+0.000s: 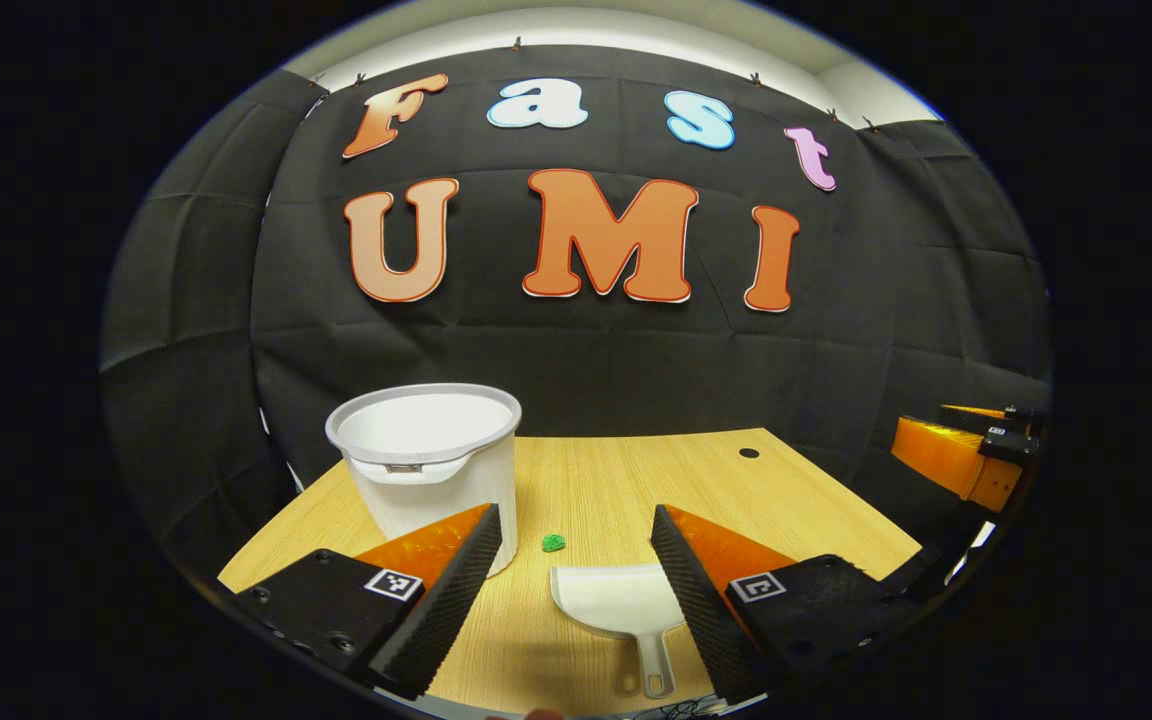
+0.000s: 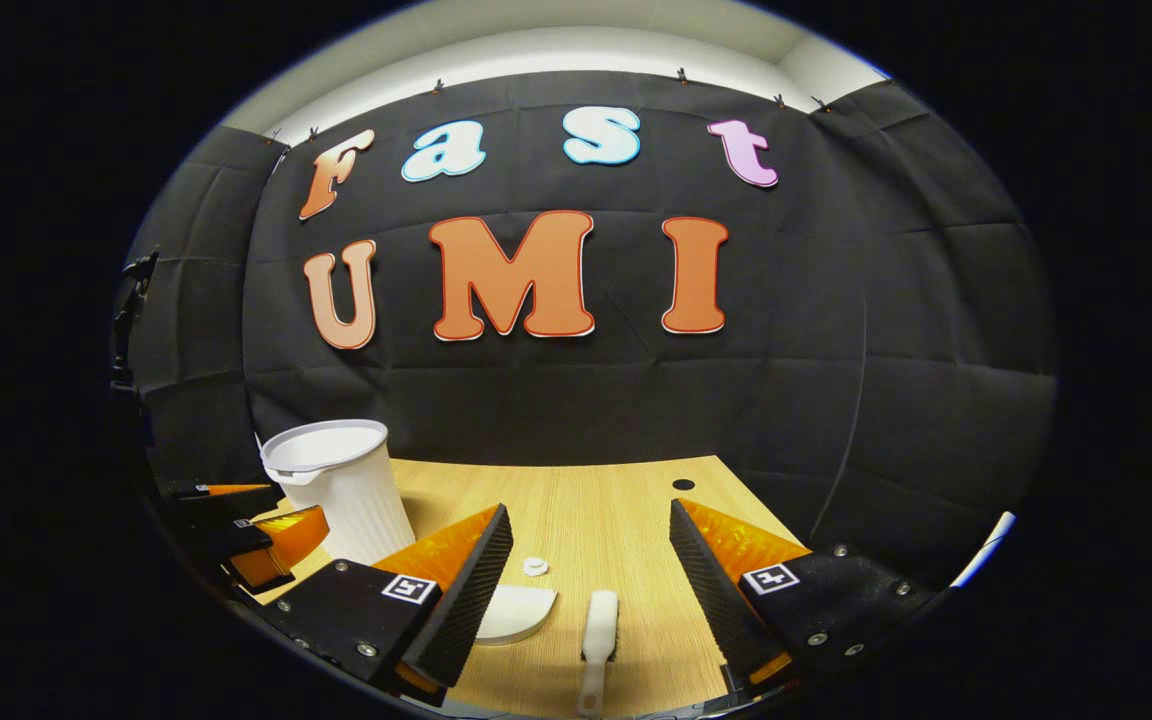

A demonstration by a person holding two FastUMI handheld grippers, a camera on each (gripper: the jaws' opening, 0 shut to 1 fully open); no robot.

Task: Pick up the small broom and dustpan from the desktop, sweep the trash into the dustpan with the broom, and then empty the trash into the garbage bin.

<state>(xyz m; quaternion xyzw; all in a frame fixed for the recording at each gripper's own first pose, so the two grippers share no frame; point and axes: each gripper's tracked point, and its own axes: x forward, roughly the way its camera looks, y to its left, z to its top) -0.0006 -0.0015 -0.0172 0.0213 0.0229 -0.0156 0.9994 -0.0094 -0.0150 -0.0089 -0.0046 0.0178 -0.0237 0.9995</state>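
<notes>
your left gripper (image 1: pixel 569 545) hangs wide open, holding nothing, over the dustpan (image 1: pixel 619 605) at 6 o'clock; green trash (image 1: pixel 553 543) lies beside the garbage bin (image 1: pixel 431 465) at 10 o'clock. your right gripper (image 2: pixel 591 545) gapes empty over the broom (image 2: pixel 598 632).

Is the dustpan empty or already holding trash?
Empty: the dustpan lies flat on the desk with a bare white scoop, and the green scrap sits on the wood beyond it.
</notes>
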